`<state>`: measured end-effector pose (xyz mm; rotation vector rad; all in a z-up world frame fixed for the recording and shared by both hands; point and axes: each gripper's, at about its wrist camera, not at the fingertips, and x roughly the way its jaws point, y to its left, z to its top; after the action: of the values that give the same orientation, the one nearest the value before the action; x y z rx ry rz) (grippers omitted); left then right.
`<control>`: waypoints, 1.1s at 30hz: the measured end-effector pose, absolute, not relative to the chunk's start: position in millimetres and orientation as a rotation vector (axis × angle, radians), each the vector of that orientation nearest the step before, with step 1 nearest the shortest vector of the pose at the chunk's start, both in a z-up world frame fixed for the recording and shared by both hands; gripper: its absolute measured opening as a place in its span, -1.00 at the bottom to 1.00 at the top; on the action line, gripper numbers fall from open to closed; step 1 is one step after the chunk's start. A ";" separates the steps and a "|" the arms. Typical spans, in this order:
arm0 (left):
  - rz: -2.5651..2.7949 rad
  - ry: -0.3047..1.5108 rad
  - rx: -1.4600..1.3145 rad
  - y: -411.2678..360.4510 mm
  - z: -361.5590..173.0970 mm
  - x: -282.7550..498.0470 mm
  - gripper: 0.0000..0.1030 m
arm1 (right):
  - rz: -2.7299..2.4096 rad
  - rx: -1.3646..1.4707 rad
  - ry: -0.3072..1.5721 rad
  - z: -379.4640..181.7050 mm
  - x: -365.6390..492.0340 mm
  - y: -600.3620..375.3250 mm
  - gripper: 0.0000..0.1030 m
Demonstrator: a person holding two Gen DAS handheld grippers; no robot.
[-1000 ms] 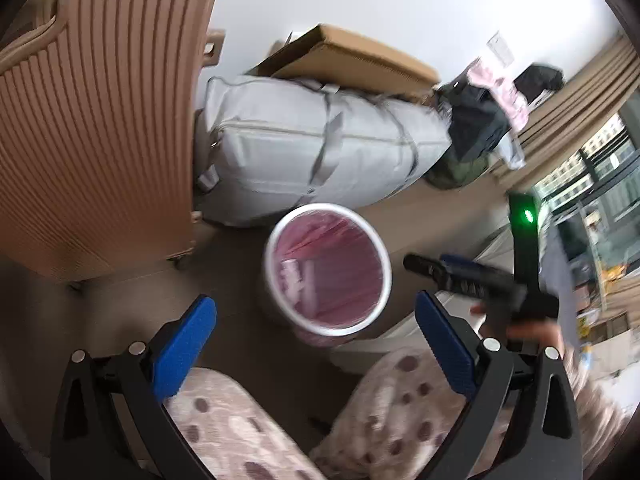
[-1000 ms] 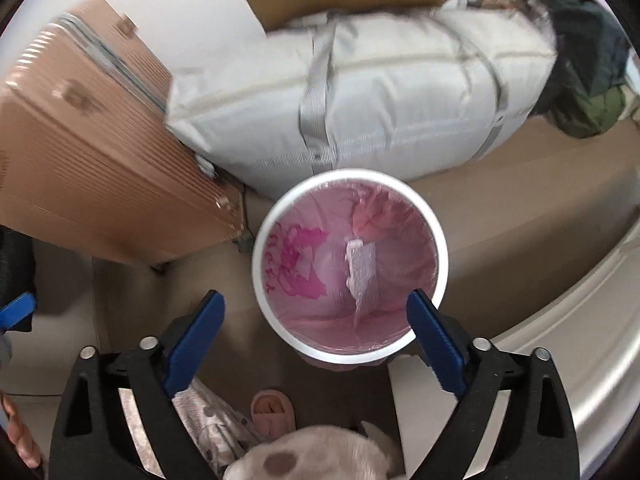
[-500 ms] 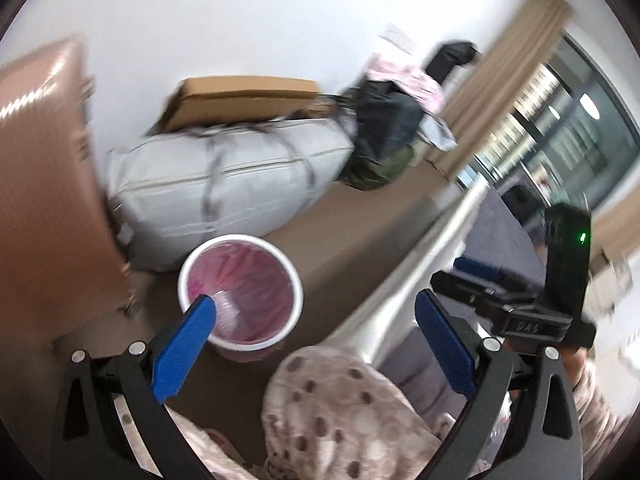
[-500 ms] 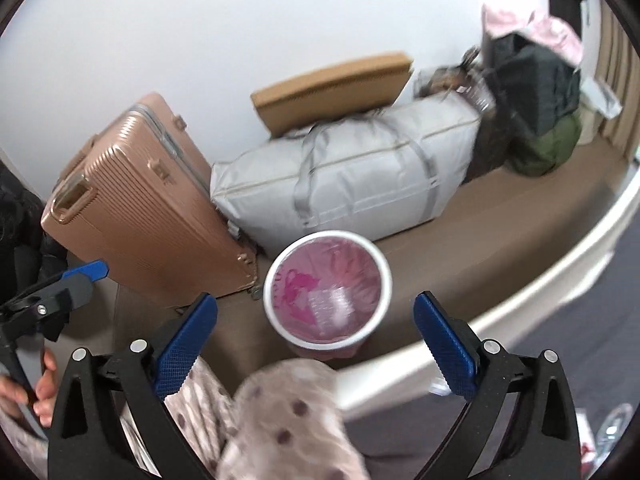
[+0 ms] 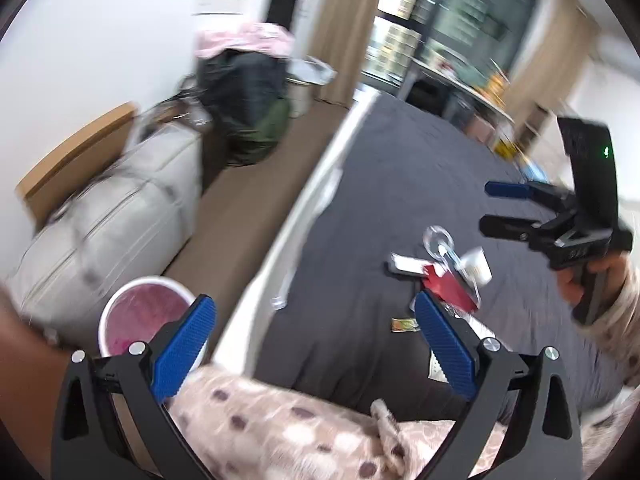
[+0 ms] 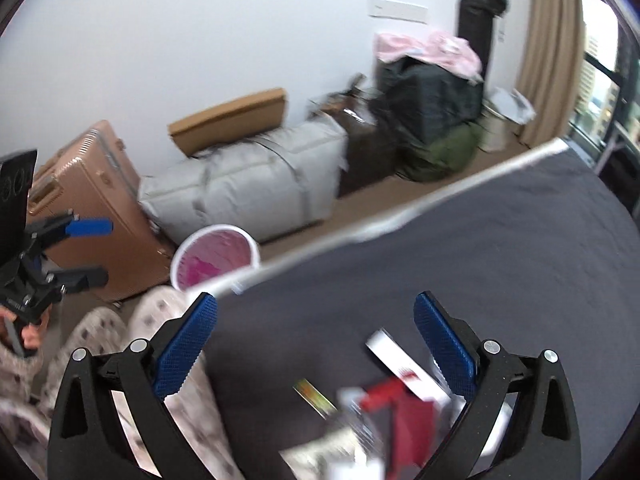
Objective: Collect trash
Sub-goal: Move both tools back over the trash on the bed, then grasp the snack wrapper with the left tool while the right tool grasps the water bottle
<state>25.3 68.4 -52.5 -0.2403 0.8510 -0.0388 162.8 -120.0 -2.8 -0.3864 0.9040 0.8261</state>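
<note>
Now both my tongs are wide open and hold nothing. My left tongs (image 5: 316, 332) hang over the edge of the dark bed (image 5: 400, 184). My right tongs (image 6: 316, 340) hang above the trash (image 6: 404, 412) lying on the bed: a red packet, white papers, a small wrapper. The white bin (image 6: 216, 258) with its pink bag stands on the floor beside the bed.

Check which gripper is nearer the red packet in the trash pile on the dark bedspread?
Right. The right gripper hangs open just above the red packet, which shows between its fingers. The left gripper is open too, nearer the bed edge beside the white pink-lined bin.
</note>
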 end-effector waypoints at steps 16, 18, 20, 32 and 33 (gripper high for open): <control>-0.603 1.073 -0.160 -20.1 -143.6 114.5 0.89 | 0.794 -0.432 1.190 -81.3 128.1 -234.9 0.86; -0.635 1.087 -0.204 -25.5 -150.9 119.6 0.81 | 0.794 -0.368 1.217 -92.8 126.8 -243.8 0.85; -0.633 1.108 -0.210 -36.2 -158.3 125.8 0.68 | 0.783 -0.334 1.233 -104.3 126.6 -248.6 0.73; -0.558 1.273 -0.257 -41.1 -207.0 145.4 0.34 | 0.811 -0.378 1.256 -137.4 125.0 -246.0 0.38; -0.557 1.284 -0.283 -38.4 -210.9 146.1 0.34 | 0.822 -0.378 1.258 -138.5 124.4 -244.2 0.38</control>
<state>146.1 -38.4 -210.9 -0.2834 1.2842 -0.5569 124.4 -244.2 -138.5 -0.3778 1.2584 0.8217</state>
